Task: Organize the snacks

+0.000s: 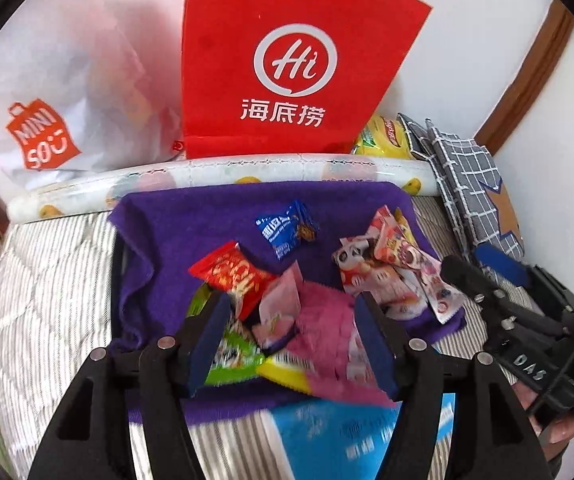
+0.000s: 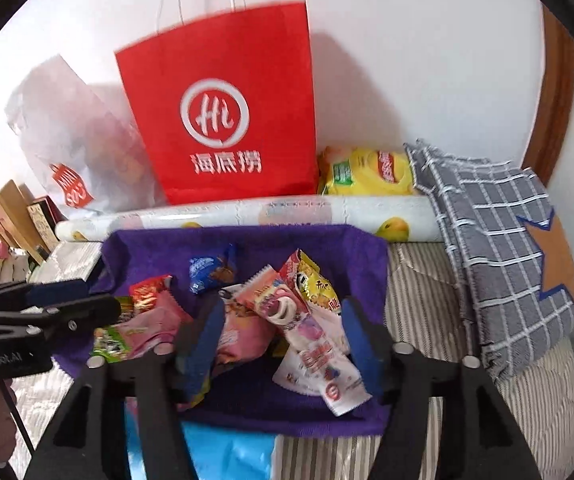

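A heap of snack packets lies on a purple towel spread over a bed with a striped cover. In the left part of the heap sit a red packet, a green packet and a large pink packet; a blue packet lies alone toward the towel's far edge. In the right part are pink-and-white packets — one with a panda face — and a long white wrapper next to a yellow packet.

The left gripper hovers low over the left part, its blue-padded fingers spread wide on either side of the green and pink packets, clamping nothing. The right gripper hangs over the right part, likewise wide apart, straddling the long white wrapper and a pink bag; whether its pads touch them cannot be told.

A blue plastic package lies at the towel's near edge. Along the far edge lies a white roll printed with yellow fruit. Behind it, against the wall, stand a red paper bag and a white shopping bag, with a yellow crisp bag beside the red one. A grey checked cloth with an orange star lies on the bed's right side.
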Action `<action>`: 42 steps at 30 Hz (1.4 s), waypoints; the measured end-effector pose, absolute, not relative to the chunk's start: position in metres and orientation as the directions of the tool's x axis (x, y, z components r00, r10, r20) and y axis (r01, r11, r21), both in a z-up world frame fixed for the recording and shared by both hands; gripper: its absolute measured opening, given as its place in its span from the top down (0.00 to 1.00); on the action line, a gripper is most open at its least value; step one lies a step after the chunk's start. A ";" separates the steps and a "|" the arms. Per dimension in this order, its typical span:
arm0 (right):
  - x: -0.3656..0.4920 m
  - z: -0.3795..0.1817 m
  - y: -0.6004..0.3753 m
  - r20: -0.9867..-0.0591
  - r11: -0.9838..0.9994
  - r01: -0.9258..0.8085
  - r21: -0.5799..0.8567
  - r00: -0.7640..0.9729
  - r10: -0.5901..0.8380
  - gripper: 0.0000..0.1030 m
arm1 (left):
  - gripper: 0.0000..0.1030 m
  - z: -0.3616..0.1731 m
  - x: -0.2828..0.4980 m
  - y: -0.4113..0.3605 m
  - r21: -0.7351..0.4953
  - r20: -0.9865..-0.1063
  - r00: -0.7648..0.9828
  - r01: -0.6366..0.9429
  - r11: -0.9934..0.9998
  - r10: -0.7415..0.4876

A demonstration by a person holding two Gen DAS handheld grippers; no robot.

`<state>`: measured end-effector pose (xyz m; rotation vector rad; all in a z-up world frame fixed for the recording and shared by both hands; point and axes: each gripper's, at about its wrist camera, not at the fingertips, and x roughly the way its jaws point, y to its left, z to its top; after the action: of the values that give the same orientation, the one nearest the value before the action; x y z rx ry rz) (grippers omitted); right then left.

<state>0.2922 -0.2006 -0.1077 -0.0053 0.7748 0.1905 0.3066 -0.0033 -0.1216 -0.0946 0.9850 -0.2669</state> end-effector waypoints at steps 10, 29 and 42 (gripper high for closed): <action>0.211 -0.059 -0.212 -0.659 0.989 -0.119 0.084 0.739 0.144 0.34 | 0.33 -0.088 0.220 0.005 -0.166 -0.773 0.590 0.165 0.972 -0.232; 0.047 -0.014 -0.236 -0.582 0.999 -0.041 0.021 0.812 0.045 0.29 | 0.09 -0.030 0.046 -0.018 -0.087 -0.636 0.744 0.196 0.977 -0.206; -0.011 -0.006 -0.245 -0.519 1.000 -0.007 -0.024 0.855 -0.006 0.01 | 0.06 -0.020 -0.011 -0.025 -0.057 -0.586 0.793 0.166 0.984 -0.168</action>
<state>-0.0107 -0.2446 -0.0062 -0.0250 0.5462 0.0003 -0.0107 -0.0246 -0.0197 -0.0026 0.6299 -0.1796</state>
